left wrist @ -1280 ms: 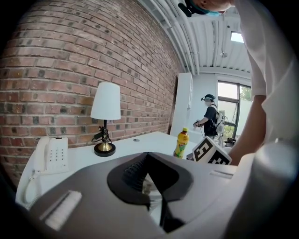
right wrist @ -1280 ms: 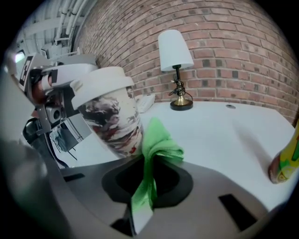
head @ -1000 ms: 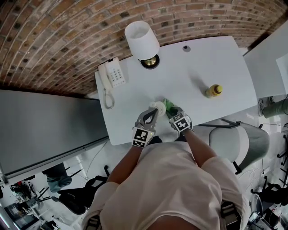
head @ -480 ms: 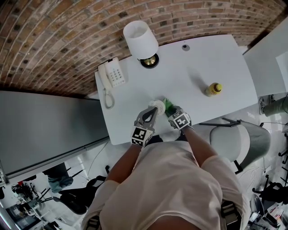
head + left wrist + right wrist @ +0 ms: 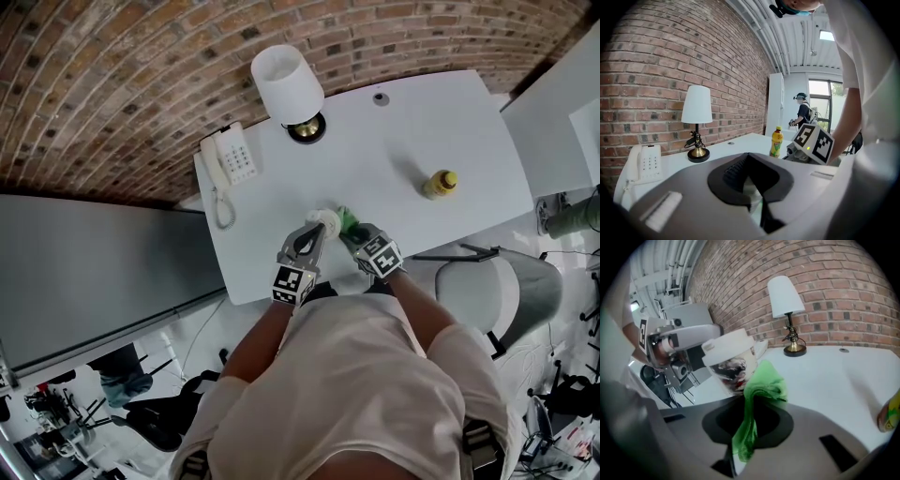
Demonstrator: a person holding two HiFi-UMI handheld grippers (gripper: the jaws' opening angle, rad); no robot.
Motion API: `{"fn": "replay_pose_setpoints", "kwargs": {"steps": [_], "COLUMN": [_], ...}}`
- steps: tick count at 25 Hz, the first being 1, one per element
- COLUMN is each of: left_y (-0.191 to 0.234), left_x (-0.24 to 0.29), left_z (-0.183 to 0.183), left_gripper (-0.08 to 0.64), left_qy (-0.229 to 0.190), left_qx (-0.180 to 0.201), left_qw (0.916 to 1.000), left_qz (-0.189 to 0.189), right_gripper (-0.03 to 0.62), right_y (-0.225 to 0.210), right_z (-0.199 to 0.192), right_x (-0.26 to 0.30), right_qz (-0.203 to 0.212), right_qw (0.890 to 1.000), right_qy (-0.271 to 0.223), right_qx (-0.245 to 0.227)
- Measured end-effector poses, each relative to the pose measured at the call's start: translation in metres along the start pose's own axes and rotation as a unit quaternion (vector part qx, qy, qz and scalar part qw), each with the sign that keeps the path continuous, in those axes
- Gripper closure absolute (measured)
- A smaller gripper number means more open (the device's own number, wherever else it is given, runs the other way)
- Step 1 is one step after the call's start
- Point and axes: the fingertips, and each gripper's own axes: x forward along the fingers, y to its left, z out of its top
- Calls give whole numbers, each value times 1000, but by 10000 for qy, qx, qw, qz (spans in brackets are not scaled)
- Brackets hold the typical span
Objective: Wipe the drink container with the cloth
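Jaws tight on cup (image 5: 733, 363) and cloth (image 5: 761, 390)

White lidded drink cup (image 5: 327, 220): one
Green cloth (image 5: 349, 222): one
Yellow drink bottle with a yellow cap (image 5: 439, 184): one
White-shaded lamp on a brass base (image 5: 286, 82): one
White corded telephone (image 5: 228, 161): one
White table (image 5: 441, 112): one
Grey office chair (image 5: 495, 292): one
Grippers with marker cubes: two, the left gripper (image 5: 316, 232) and the right gripper (image 5: 354, 234)

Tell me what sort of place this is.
Probably an office or a lab workspace: a white desk against a brick wall carries a phone and a lamp, and a chair stands beside it.
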Motion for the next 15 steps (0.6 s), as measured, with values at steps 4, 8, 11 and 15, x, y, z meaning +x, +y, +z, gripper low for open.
{"fn": "replay_pose_setpoints", "kwargs": {"steps": [4,8,11,15], "left_y": [0,0,0,-3], "left_x": [0,-2,-1,0], "left_z": [0,-1,0,0], "left_gripper": [554,554,554,554], "left_qy": [-29,-28,-36,-52], "left_qx": [5,-3,6,15], "left_qw": [10000,10000,10000,10000], "left_qz": [6,-14,-18,-25], "right_gripper": [541,541,541,541], "right_y": [14,25,30,34], "right_z": [16,31,42,50], "right_x": [-17,-32,-43,-57], "right_qz": [49,-14,-53,29], "right_qw": [9991,9973,9959,9948], "right_qy": [-332,-592,-713,-870], "right_qx": [-258,-432,-545,-532]}}
